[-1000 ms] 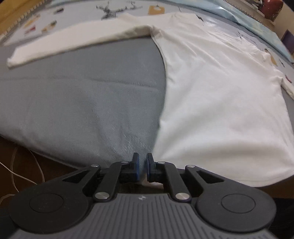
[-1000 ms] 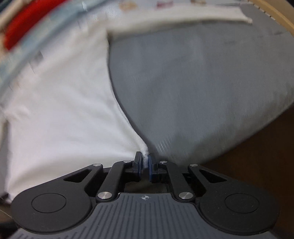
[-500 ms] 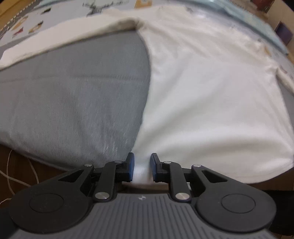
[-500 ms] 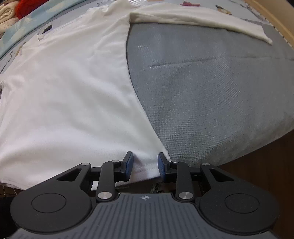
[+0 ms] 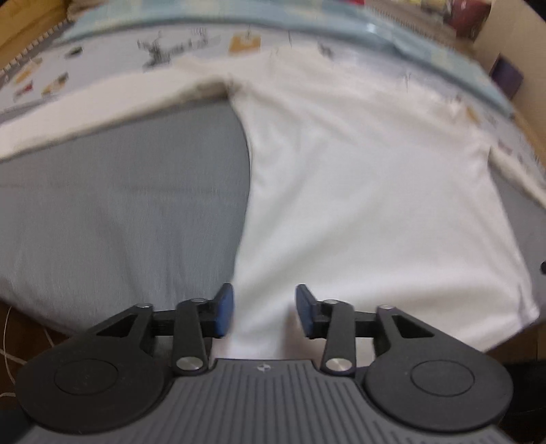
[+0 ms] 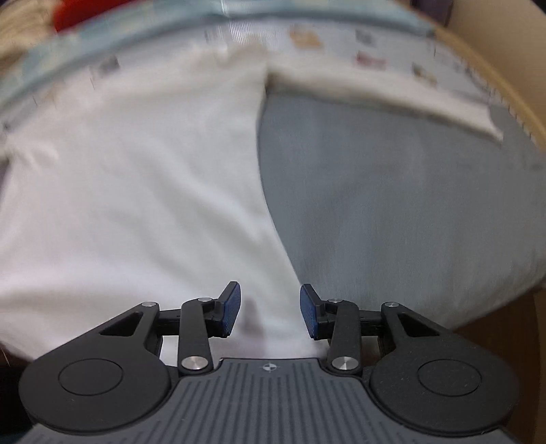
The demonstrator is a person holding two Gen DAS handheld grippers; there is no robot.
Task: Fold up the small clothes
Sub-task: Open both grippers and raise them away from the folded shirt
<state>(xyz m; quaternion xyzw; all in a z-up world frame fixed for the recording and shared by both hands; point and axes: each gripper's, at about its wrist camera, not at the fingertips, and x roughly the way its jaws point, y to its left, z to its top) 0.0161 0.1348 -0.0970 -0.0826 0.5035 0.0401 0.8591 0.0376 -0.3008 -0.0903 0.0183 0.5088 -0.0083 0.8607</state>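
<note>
A white long-sleeved shirt point(image 5: 358, 191) lies spread flat on a grey blanket point(image 5: 119, 211), its hem toward me and its sleeves stretched out to the sides. My left gripper point(image 5: 264, 309) hovers over the shirt's lower left hem corner. Its jaws are opening, and the cloth lies below them, not pinched. In the right wrist view the same shirt point(image 6: 136, 191) fills the left half. My right gripper point(image 6: 269, 309) stands over the lower right hem corner, its jaws also opening, with the fabric loose beneath the blue pads point(image 6: 232, 307).
Beyond the shirt a light blue printed sheet point(image 5: 204, 44) covers the bed. The blanket's front edge drops to a dark brown floor point(image 6: 494, 338). A red item point(image 6: 78, 10) and other things sit at the far back. A thin cord point(image 5: 6, 345) lies at lower left.
Both grippers were shut on the hem corners a second ago and have opened, letting the shirt go. The shirt lies flat, and both views have pulled back slightly.
</note>
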